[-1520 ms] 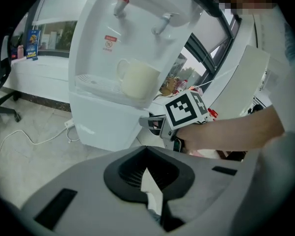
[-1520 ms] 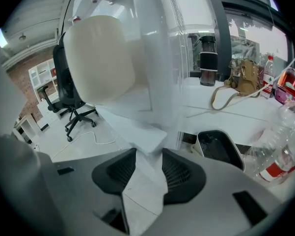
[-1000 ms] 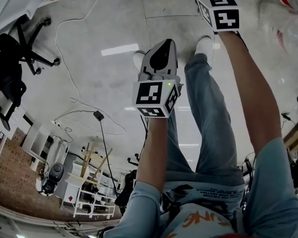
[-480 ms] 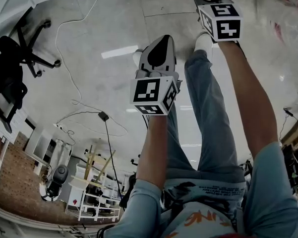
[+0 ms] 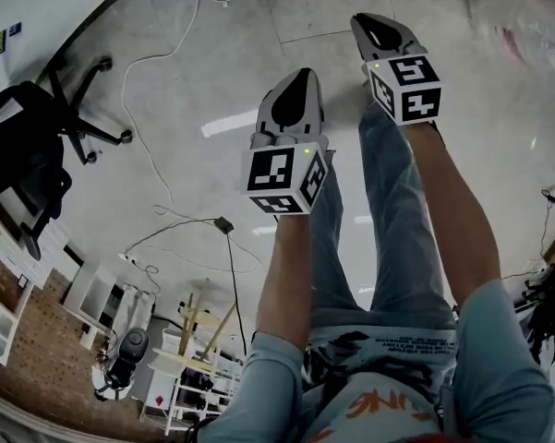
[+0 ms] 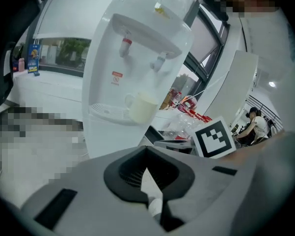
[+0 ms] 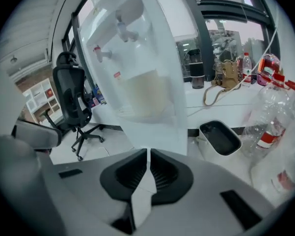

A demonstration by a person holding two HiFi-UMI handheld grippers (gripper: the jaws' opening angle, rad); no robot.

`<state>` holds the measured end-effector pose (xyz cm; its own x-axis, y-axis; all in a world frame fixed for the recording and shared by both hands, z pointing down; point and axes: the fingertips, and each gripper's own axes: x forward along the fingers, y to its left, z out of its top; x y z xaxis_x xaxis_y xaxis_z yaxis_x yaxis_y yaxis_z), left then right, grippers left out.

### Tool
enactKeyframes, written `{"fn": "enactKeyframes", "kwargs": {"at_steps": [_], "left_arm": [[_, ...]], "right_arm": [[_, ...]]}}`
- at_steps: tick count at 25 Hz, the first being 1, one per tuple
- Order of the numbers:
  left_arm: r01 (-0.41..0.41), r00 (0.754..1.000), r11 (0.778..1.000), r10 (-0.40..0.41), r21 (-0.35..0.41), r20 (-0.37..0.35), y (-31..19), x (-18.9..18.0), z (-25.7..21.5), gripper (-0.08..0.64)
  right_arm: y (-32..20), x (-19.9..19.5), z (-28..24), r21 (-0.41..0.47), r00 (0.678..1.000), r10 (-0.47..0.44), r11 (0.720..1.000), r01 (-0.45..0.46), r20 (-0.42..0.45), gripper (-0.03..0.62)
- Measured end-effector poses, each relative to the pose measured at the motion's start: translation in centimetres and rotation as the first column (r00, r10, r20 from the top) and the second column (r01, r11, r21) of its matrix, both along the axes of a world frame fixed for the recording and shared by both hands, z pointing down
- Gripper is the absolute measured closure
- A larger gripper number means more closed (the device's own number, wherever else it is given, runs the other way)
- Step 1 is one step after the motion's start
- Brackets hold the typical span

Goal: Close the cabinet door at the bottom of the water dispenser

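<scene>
Cabinet door at the foot of the water dispenser (image 6: 137,68) shows in no view, so you cannot tell from here whether it stands open or already pushed to. Starting at your left: the head view looks down on pale floor (image 5: 194,81), with a black office chair (image 5: 37,146) at the far left edge. Your left gripper (image 5: 298,77) is held out over your legs, its jaws pressed together with nothing between them. In the left gripper view the white dispenser rises ahead and a little to the left, upright, with its two taps and a pale cup (image 6: 142,107) on the drip tray in sight. The gripper's own grey body covers everything below that tray, which is where the door should be. Moving right, your right gripper (image 5: 367,28) reaches further forward than the left. Its jaws are closing, almost together, and nothing sits between them. In its view the dispenser fills more of the frame, straight ahead and leaning left, so this hand is probably the nearer one. Again the lower cabinet is hidden under the gripper body. Both grippers point at the dispenser's upper half, so the door likely lies ahead of and below both.
</scene>
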<state>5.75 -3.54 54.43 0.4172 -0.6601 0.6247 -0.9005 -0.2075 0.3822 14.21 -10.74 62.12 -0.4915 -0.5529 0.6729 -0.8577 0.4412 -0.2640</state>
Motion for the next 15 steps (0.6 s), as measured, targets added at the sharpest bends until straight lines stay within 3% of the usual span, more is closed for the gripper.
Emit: {"fn": "enactKeyframes", "kwargs": {"at_steps": [5,15], "left_arm": [[-0.002,1.0,0.999,0.001,0.047,0.008,0.2,-3.3,-3.7,0.552],[-0.035,0.999,0.982,0.03,0.186,0.031,1.0,-9.9,-13.0,0.552]], "right_arm": [[1.7,-3.4,-5.0,0.033,0.994,0.024,0.999,-0.027,0.108,0.552],[3.7,-7.6,-16.9,0.159,0.982,0.092,0.98,-0.119,0.167,0.561]]}}
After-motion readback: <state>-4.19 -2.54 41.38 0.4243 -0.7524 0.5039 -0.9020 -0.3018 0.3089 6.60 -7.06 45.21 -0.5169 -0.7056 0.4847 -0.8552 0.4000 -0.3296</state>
